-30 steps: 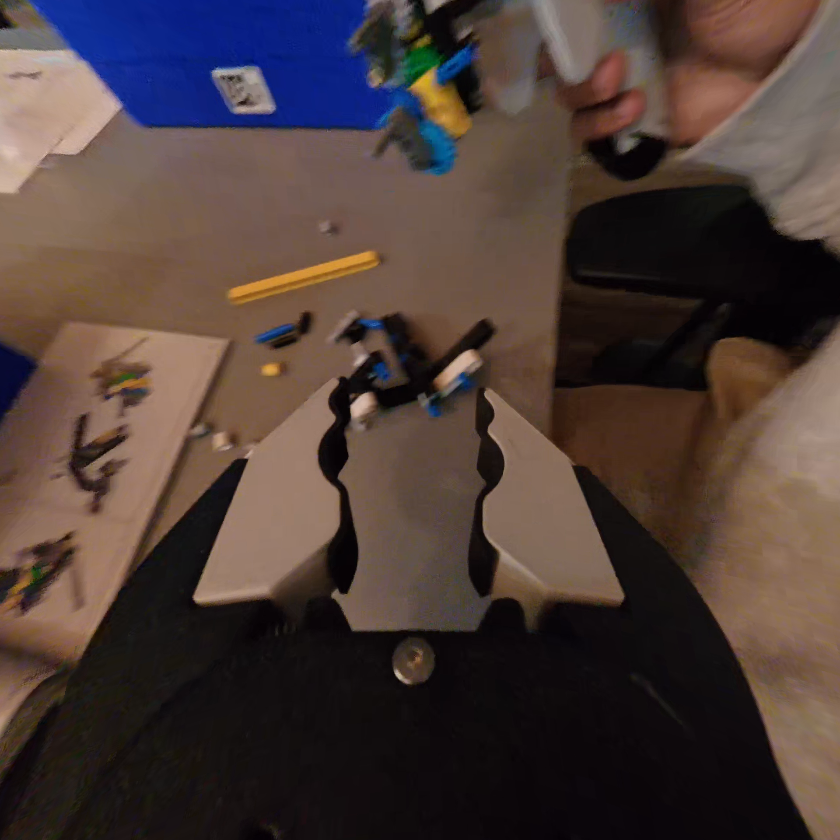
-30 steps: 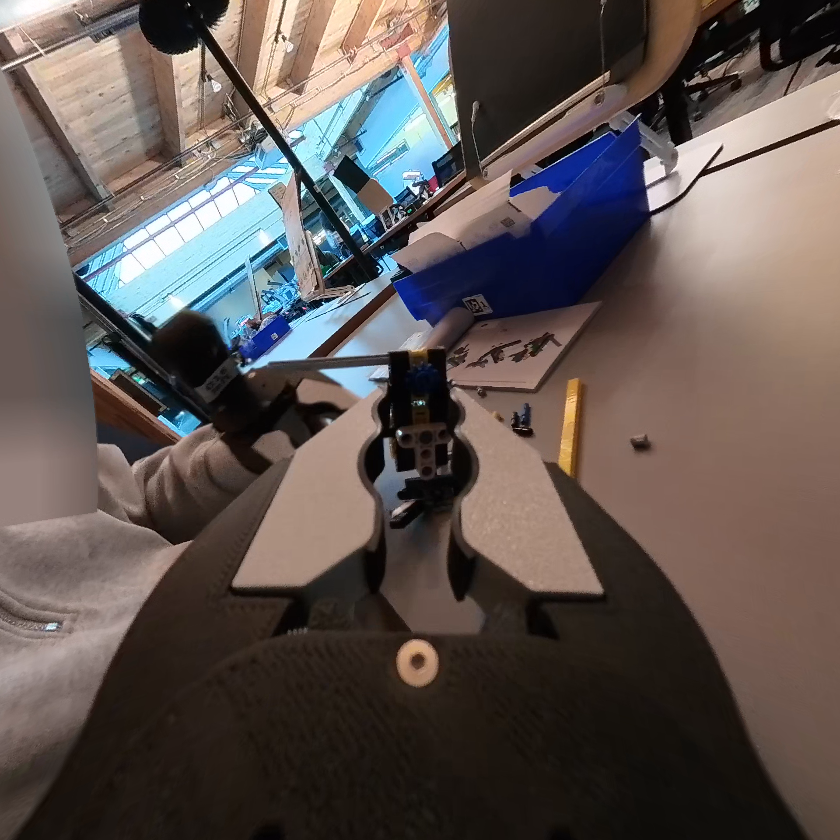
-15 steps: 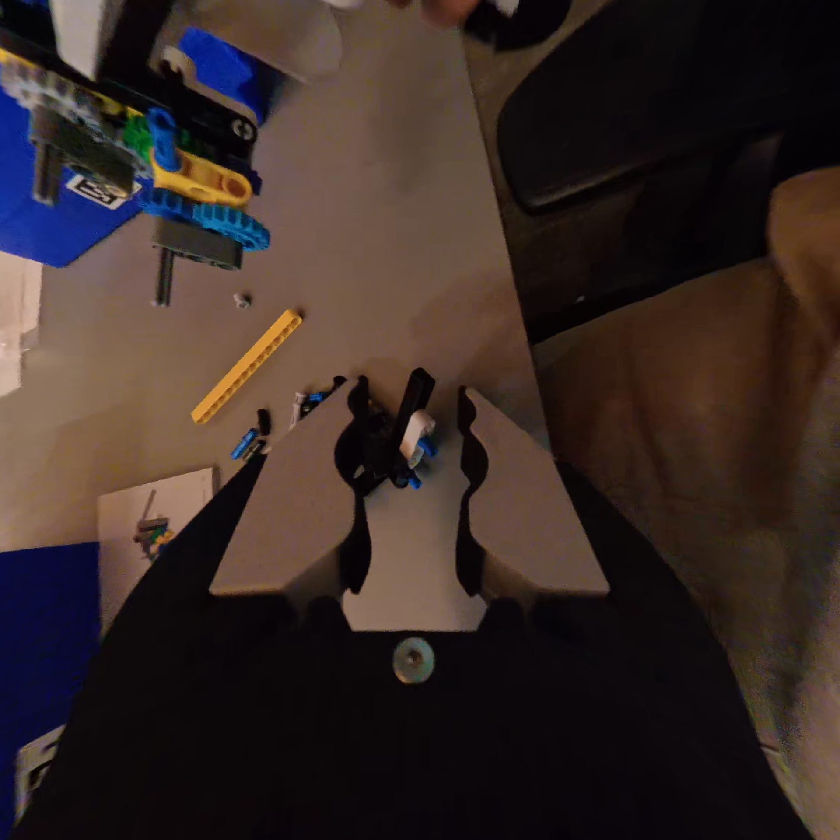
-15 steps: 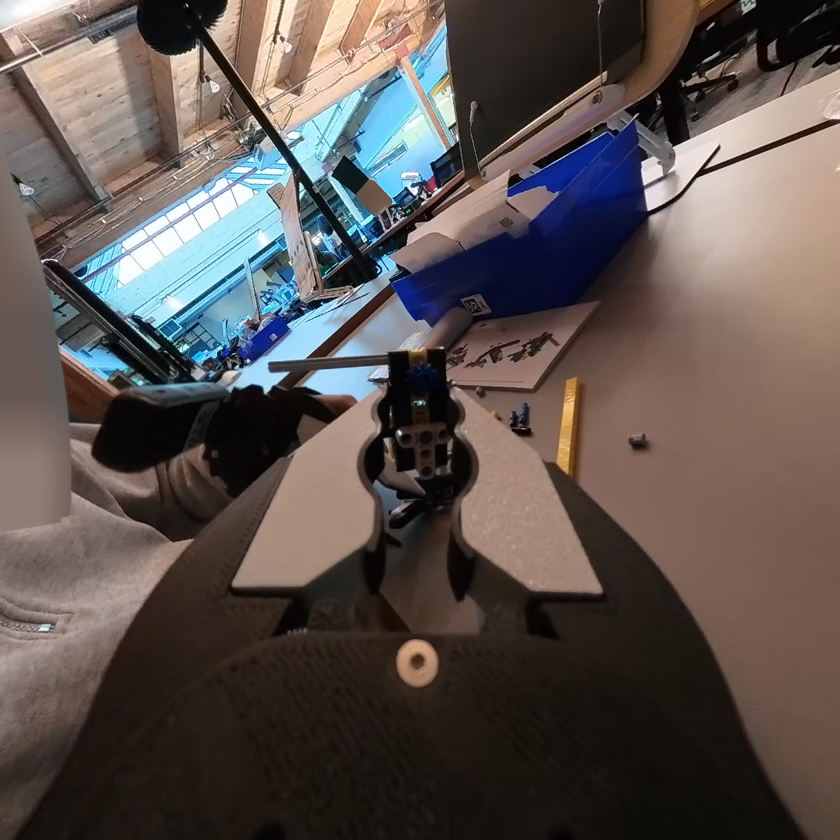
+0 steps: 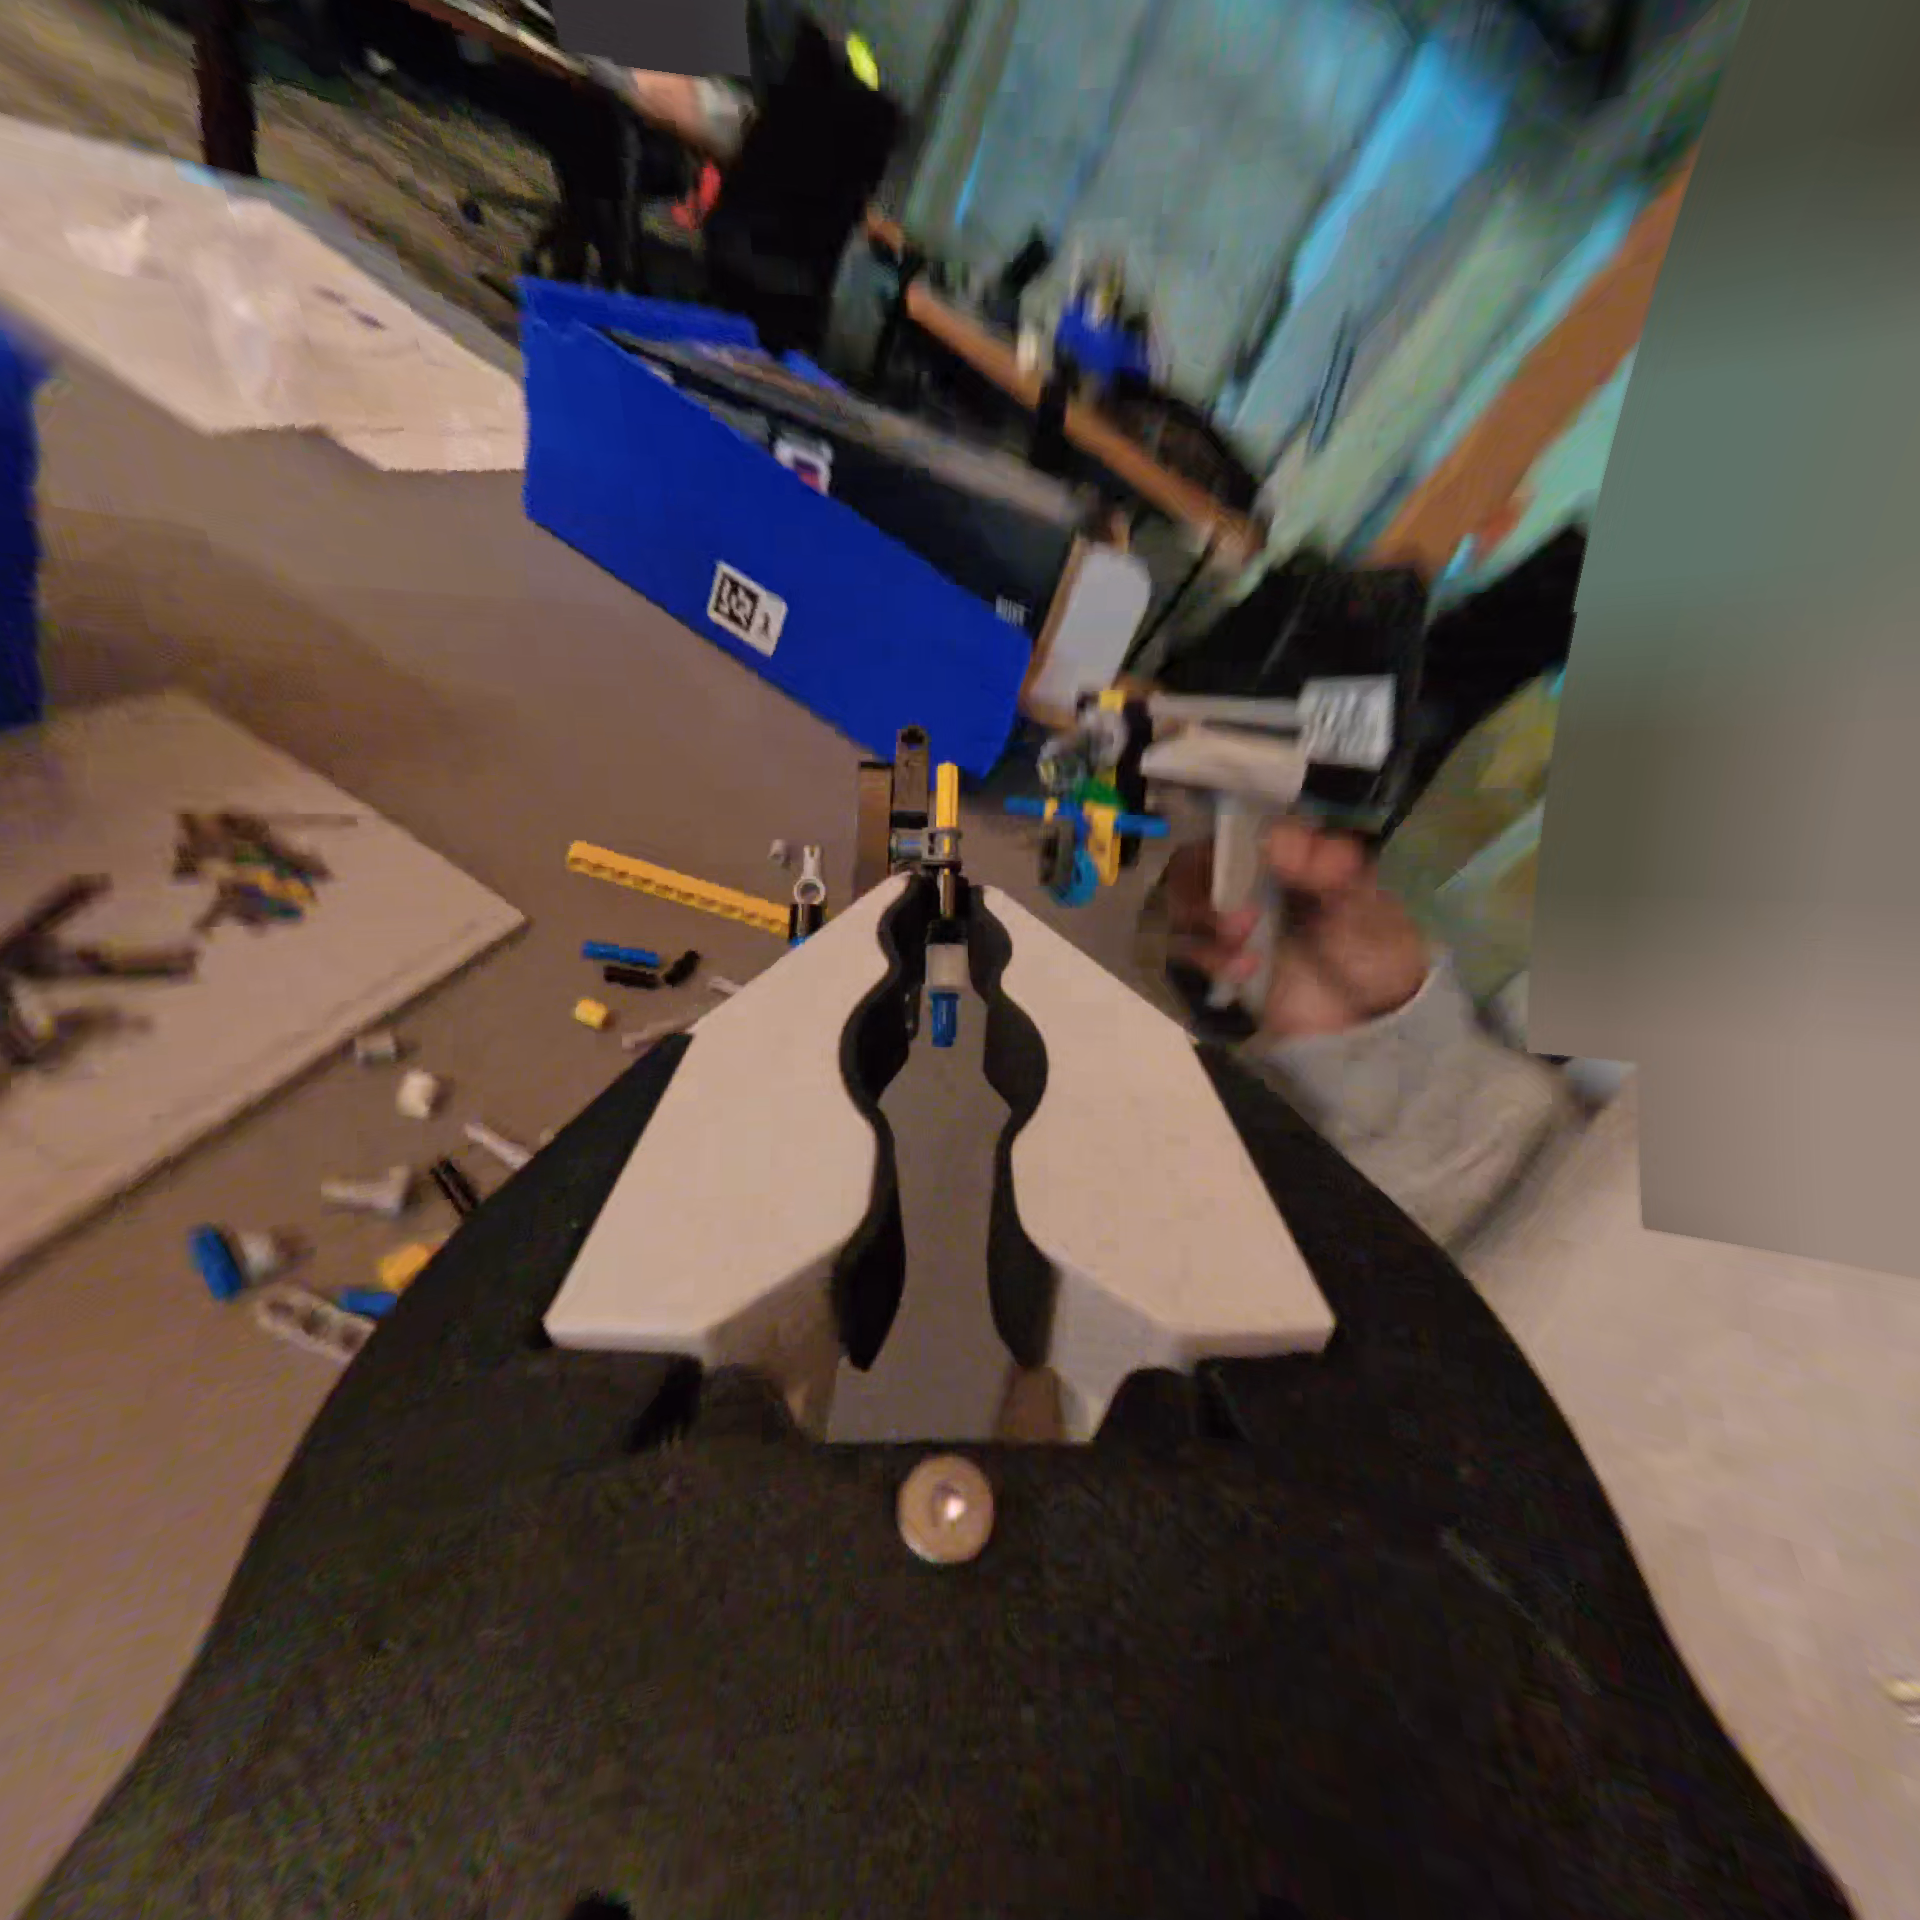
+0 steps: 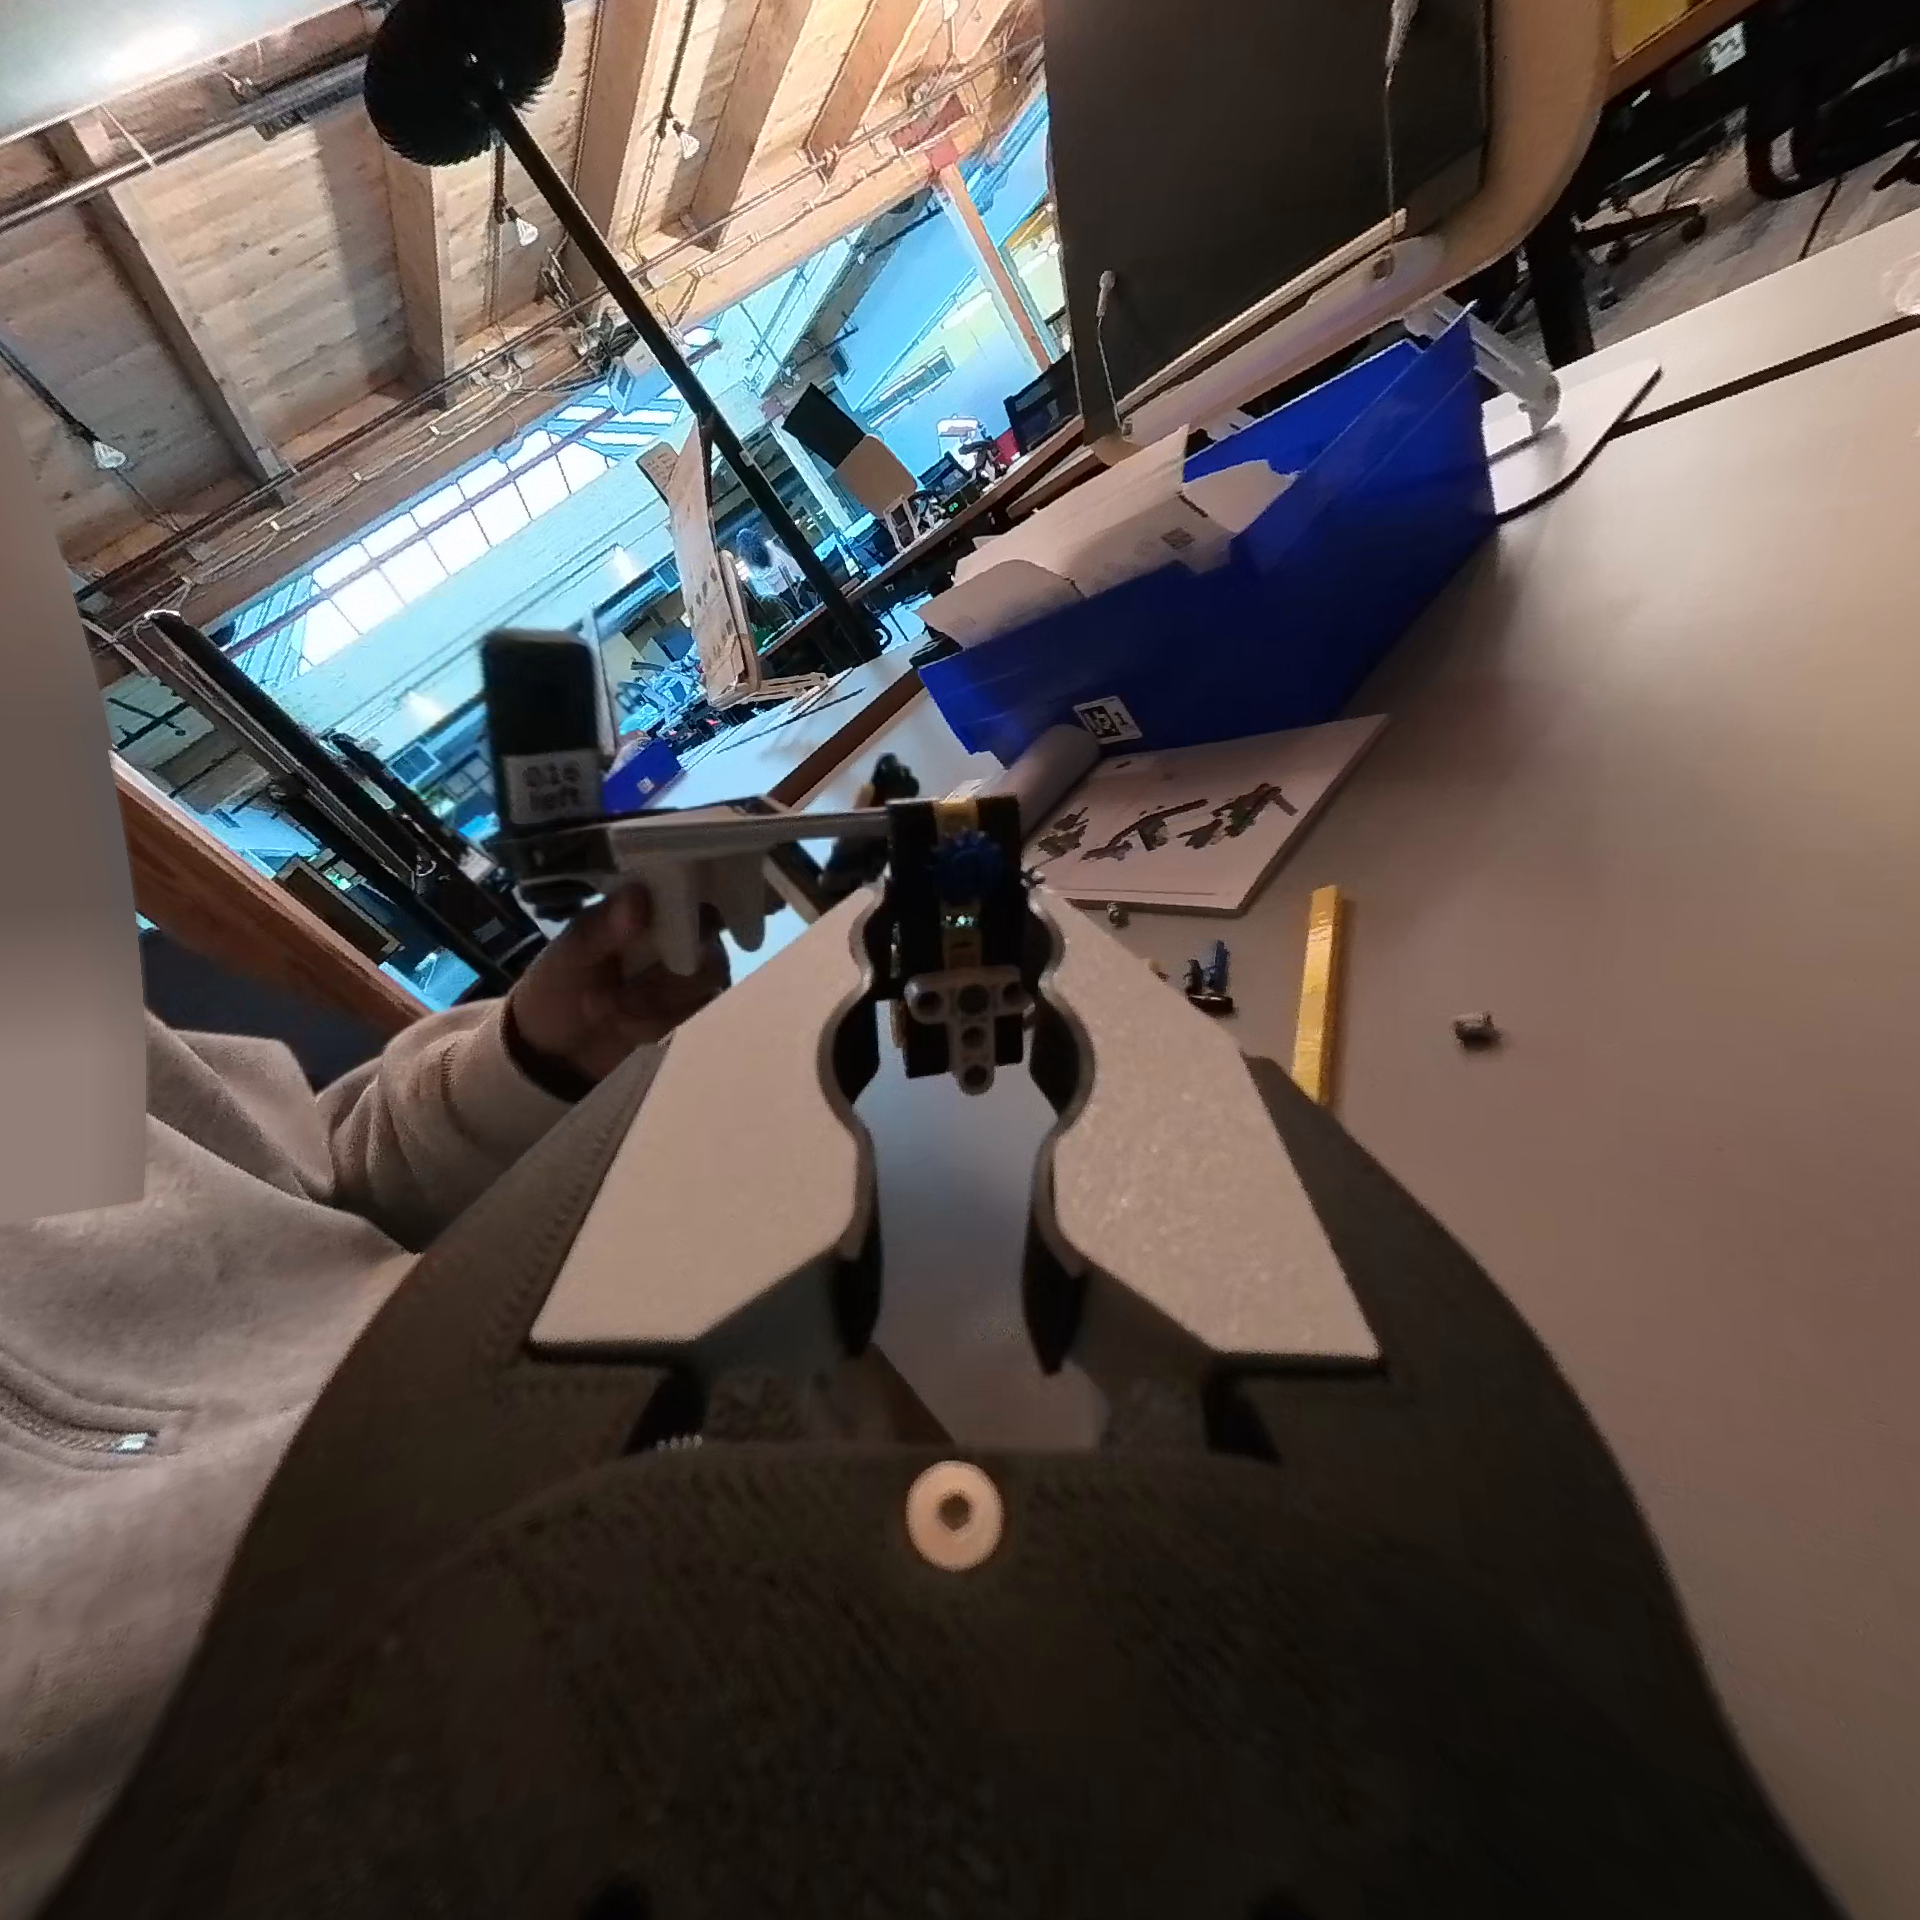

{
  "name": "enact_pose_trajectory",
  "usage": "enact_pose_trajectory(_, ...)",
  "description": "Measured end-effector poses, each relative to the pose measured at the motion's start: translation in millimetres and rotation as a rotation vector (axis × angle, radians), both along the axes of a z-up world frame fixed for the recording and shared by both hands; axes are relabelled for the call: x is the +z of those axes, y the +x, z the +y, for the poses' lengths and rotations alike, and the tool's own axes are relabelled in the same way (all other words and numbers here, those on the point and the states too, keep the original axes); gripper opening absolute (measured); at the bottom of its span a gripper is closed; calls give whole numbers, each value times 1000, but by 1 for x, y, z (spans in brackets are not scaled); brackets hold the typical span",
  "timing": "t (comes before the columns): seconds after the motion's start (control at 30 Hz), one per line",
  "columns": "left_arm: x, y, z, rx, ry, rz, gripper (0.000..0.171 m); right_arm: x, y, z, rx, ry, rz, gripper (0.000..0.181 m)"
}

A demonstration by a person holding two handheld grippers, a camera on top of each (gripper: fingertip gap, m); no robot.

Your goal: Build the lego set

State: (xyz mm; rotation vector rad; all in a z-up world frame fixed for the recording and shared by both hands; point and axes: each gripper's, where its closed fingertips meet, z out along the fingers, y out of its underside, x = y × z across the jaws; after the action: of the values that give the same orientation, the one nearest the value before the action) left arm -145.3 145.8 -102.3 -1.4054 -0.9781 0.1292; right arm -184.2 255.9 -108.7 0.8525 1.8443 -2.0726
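Mating step: left gripper [image 5: 940, 914] clamps subassembly [image 5: 928, 831]; right gripper [image 6: 961, 997] clamps model [image 6: 956, 935] ahead. Next: align, press together.

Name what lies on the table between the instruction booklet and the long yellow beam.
In the left wrist view, bare table separates the instruction booklet from the long yellow beam; the loose pieces lie nearer the camera.

Your work surface is a pale grey table [image 6: 1662, 831]. On it stands a blue bin [image 6: 1247, 634], and just in front of that lies an open instruction booklet [image 6: 1195, 831]. Beside the booklet you have a long yellow beam [image 6: 1322, 987] lying flat, with a tiny grey piece [image 6: 1475, 1029] apart from it. Small loose pieces [image 5: 395, 1195] in blue, black, yellow and grey are scattered along the booklet's edge.
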Motion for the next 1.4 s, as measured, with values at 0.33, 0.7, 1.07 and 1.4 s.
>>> enact_pose_trajectory(0.33,-16,11,-73,202,638,-233,3,-2,3,-6,14,11,-1,22)
enact_pose_trajectory(0.7,-26,20,-89,264,746,-279,3,-10,4,-13,31,29,-18,22)
enact_pose_trajectory(1.07,-32,24,-93,304,628,-255,3,-17,4,-17,39,38,-38,22)
enact_pose_trajectory(1.4,-32,24,-88,310,528,-233,3,-16,4,-16,41,34,-37,22)
